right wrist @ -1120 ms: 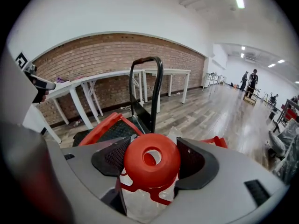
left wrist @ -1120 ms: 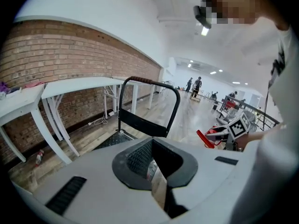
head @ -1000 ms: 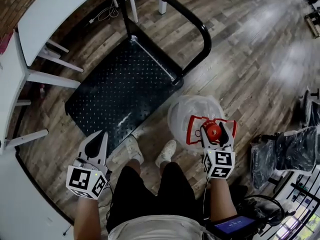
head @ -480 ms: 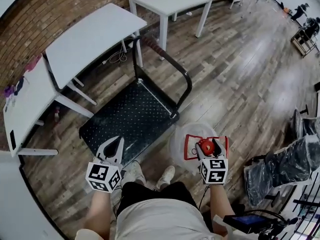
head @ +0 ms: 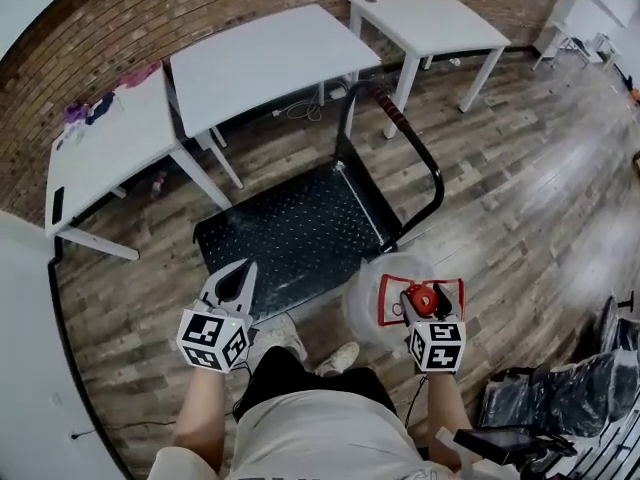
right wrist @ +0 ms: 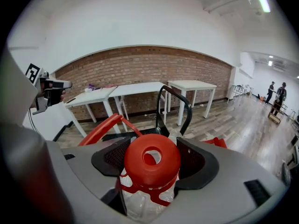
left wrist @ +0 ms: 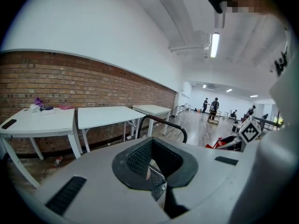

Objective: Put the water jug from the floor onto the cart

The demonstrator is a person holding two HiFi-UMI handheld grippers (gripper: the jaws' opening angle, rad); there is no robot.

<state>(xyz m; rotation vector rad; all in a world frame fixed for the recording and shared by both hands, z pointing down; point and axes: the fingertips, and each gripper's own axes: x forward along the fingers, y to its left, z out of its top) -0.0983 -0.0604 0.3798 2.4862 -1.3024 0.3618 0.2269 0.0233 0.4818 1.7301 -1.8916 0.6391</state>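
Nearest the camera, the person's forearms (head: pixel 200 408) carry the two grippers above white shoes (head: pixel 281 334) on the wood-plank floor (head: pixel 520 198). The right gripper (head: pixel 424 302) stands wide, its dark pads closed on the neck of the clear plastic water jug (head: pixel 362 303) just under the round red cap (right wrist: pixel 152 160); the jug's red carrying handle (right wrist: pixel 100 130) arches off to the left in the right gripper view. The jug is beside the near right corner of the cart, outside the deck; whether its base clears the floor cannot be told. The left gripper (head: pixel 238 276) has its jaws drawn together with nothing between them, and is seen against the deck's near left corner. Beyond lies the black platform cart (head: pixel 290 230), with a studded deck and an upright black tubular push handle (head: pixel 428 168). Farther off, three white rectangular tables (head: pixel 265 53) stand along a red brick wall (head: pixel 150 13); distant people (left wrist: pixel 215 107) occupy the far hall.
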